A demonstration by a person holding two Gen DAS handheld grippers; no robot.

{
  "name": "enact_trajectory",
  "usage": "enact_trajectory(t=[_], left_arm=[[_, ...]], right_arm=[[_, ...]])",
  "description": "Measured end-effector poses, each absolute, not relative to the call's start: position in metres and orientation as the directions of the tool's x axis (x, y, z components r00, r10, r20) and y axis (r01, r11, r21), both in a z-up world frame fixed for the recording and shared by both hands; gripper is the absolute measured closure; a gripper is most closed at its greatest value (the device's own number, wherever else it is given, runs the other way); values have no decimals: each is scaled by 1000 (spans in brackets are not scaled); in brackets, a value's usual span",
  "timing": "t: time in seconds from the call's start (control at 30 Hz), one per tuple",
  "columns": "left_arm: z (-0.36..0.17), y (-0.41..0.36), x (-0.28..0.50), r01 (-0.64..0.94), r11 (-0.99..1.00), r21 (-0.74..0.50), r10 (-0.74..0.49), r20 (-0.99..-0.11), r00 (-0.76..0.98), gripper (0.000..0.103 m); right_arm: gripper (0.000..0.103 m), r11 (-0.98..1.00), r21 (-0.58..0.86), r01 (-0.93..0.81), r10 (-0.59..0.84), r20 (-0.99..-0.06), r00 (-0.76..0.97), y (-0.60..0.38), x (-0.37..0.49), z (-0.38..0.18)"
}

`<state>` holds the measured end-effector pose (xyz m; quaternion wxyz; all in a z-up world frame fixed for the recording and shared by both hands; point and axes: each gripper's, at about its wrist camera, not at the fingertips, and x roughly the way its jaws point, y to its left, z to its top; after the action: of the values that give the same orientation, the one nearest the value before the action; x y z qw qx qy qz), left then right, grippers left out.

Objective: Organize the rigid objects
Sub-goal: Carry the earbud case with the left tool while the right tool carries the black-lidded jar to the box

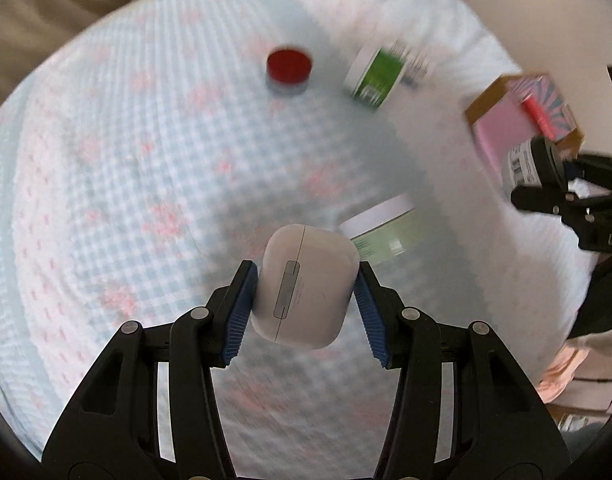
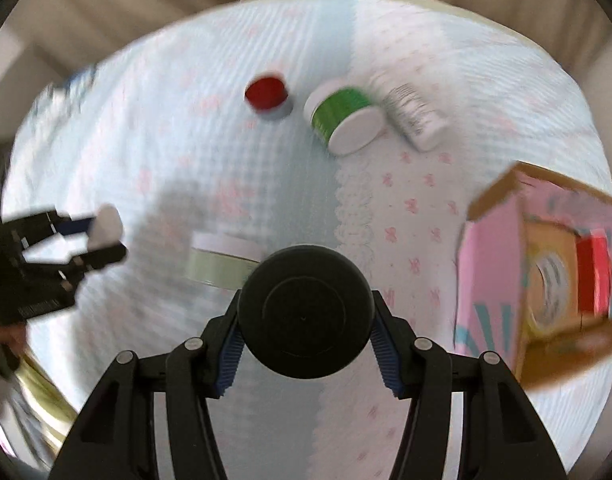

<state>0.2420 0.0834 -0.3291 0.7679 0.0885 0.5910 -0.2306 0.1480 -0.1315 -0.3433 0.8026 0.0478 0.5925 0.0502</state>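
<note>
White earbud case [image 1: 303, 286] sits nearest the left camera, clamped between the blue pads [image 1: 239, 312] of the left gripper [image 1: 306, 308], lifted clear of the quilted blue-and-pink bedspread [image 1: 145, 184]. Right gripper [image 2: 306, 334] is closed on a black-lidded jar [image 2: 306, 312], lid facing the lens, likewise off the cloth. Below, on the bedspread: a pale green jar with a white lid [image 1: 380, 232] lying on its side just beyond the case; farther off, a red-lidded tin [image 1: 289, 68]; beside that a bright green jar [image 2: 344, 120] tipped on its side, with a small white labelled bottle [image 2: 416, 120] just beside it, contact not clear through the blur. Pink cardboard box [image 2: 542, 280] stands open at the right edge of the bed, a red item and a labelled roll inside. Both views smeared by motion
</note>
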Motion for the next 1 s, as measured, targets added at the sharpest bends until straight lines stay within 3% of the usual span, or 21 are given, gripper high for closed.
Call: enact_trajectory(t=[0.23,0.5,0.77,1.0], left_arm=[[-250,50,231,438,876,-203,-335,-909,249,56],[-189,-5,217,423,875,-236,-381,-874,301,56],[-177,-100,201,395,886,-244,-384,-862,330,56],[-212,-205,202,375,879,-294,-407,-872,271,56]], right_arm=[[50,983,173,58,143,-930,339,-130,117,-266],[50,956,241,167,159,-905,394,-189,86,-234],[50,943,248,223,140,-901,411,-298,69,-215],[50,949,215,231,115,-917,381,-385,71,-229]])
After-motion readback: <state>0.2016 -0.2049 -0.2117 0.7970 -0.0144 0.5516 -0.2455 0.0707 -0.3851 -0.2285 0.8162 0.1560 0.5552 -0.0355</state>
